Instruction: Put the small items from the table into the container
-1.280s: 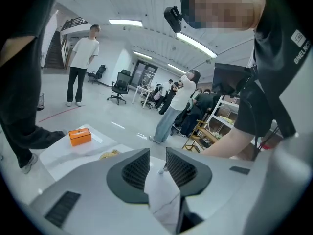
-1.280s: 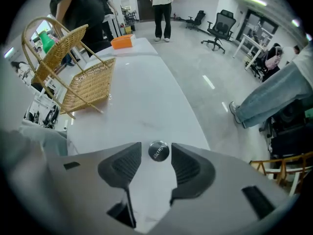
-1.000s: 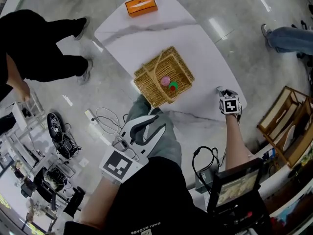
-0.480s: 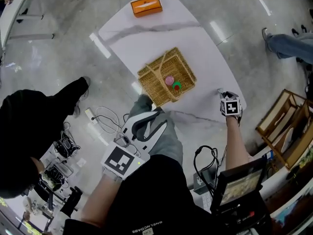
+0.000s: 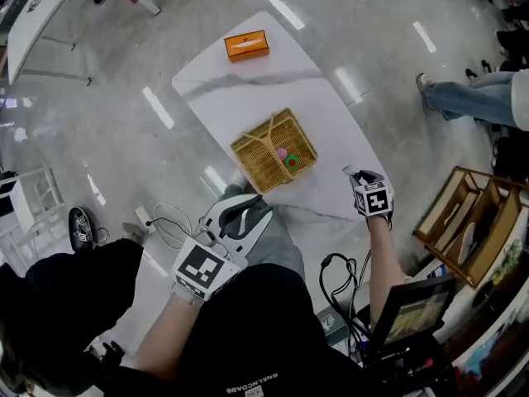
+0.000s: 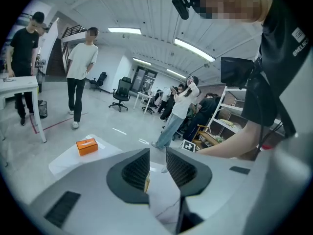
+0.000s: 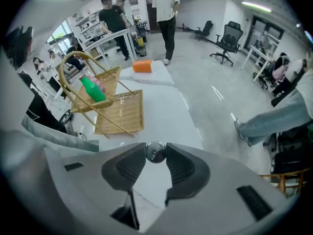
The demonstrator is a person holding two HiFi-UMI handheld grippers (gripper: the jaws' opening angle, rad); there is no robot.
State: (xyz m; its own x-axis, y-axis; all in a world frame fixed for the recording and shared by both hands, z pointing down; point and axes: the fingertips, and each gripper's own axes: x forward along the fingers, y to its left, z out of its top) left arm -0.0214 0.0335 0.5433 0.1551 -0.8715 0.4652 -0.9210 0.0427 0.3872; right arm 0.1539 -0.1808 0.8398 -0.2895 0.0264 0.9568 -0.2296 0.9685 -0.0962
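Right tool (image 7: 156, 152) clamps a small dark ball (image 7: 156, 153) near the wicker basket (image 5: 253, 152); left tool (image 6: 157, 153) gapes, empty.

Bright, even indoor light from ceiling strip lamps (image 6: 124, 31), which glare as white streaks on the glossy floor (image 5: 157, 106). Both gripper views bend strongly, with dark corners. Shadows seem soft, and the edges look slightly blurred.

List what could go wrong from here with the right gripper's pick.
1. The right gripper pinches the small round item only at its jaw tips, so it could squirt out in transit.
2. The handle of the basket arches over its opening, so the jaws might clip it at the drop.
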